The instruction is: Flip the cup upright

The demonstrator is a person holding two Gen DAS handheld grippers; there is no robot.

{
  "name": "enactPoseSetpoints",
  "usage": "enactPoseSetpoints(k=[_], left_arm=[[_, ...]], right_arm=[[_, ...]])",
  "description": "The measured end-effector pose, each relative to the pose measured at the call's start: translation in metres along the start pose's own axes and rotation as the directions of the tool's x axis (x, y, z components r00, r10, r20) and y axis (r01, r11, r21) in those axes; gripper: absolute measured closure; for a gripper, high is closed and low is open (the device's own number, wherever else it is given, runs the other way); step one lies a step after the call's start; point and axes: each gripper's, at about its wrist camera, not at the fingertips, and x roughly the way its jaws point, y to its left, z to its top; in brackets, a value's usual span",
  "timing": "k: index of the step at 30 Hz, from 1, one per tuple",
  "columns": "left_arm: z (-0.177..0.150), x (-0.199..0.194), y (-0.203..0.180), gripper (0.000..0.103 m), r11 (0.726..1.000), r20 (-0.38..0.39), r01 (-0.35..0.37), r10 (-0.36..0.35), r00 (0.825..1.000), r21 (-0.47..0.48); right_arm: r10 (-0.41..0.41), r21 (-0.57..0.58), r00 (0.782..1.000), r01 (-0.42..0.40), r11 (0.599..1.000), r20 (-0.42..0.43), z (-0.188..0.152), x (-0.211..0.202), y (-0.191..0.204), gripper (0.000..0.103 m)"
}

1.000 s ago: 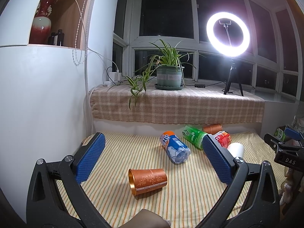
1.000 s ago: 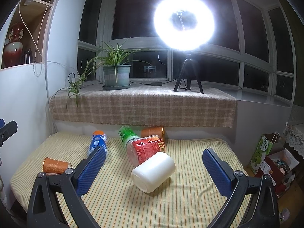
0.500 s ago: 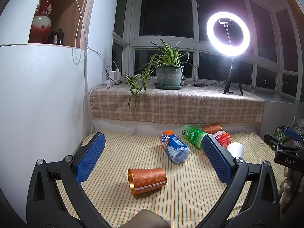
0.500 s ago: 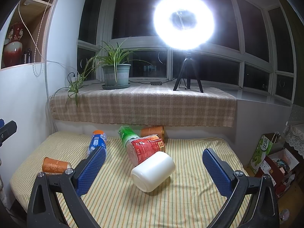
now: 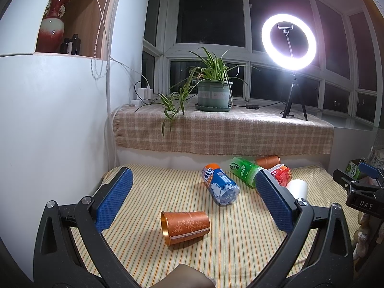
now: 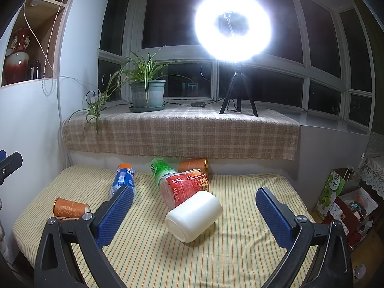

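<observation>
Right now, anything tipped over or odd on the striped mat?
Everything on the striped mat is lying on its side: copper cup, white cup, blue bottle, green bottle, red container, second copper cup. No spill visible.

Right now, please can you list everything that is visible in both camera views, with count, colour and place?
copper cup: 1, orange, lying on its side, near left of the striped cloth
second copper cup: 1, orange, on its side at the back
white cup: 1, white, on its side, centre
blue bottle: 1, lying, middle
green bottle: 1, lying, back
red bottle: 1, lying behind the white cup
potted plant: 1, green, on the sill
ring light: 1, lit, on the sill
vase: 1, red, shelf
left gripper: open, empty
right gripper: open, empty
</observation>
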Motion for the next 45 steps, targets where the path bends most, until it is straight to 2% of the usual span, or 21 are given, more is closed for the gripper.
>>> enactPoseSetpoints(k=[21, 26, 34, 37, 40, 45], left_arm=[[-0.012, 0.001, -0.001, 0.0, 1.0, -0.013, -0.007, 0.007, 1.0, -0.004], [-0.019, -0.001, 0.003, 0.0, 0.999, -0.039, -0.024, 0.024, 0.999, -0.02], [-0.03, -0.009, 0.027, 0.0, 0.994, -0.129, -0.087, 0.079, 0.988, -0.062], [-0.037, -0.01, 0.039, 0.0, 0.99, -0.173, -0.114, 0.098, 0.98, -0.083], [-0.044, -0.014, 0.049, 0.0, 0.987, -0.213, -0.132, 0.11, 0.971, -0.091], [-0.055, -0.02, 0.06, 0.0, 0.984, -0.257, -0.153, 0.125, 0.958, -0.091]], right_arm=[[0.008, 0.0, 1.0, -0.008, 1.0, -0.005, -0.006, 0.003, 0.001, 0.0], [0.023, -0.002, 1.0, -0.023, 1.0, -0.013, -0.011, 0.007, 0.001, 0.0], [0.117, -0.079, 0.993, -0.119, 0.99, -0.03, -0.003, 0.022, 0.015, 0.0], [0.196, -0.118, 0.979, -0.202, 0.972, -0.061, 0.0, 0.034, 0.028, 0.0], [0.293, -0.186, 0.948, -0.312, 0.932, -0.12, 0.001, 0.049, 0.048, 0.0], [0.43, -0.323, 0.865, -0.498, 0.805, -0.259, 0.0, 0.074, 0.093, 0.002]])
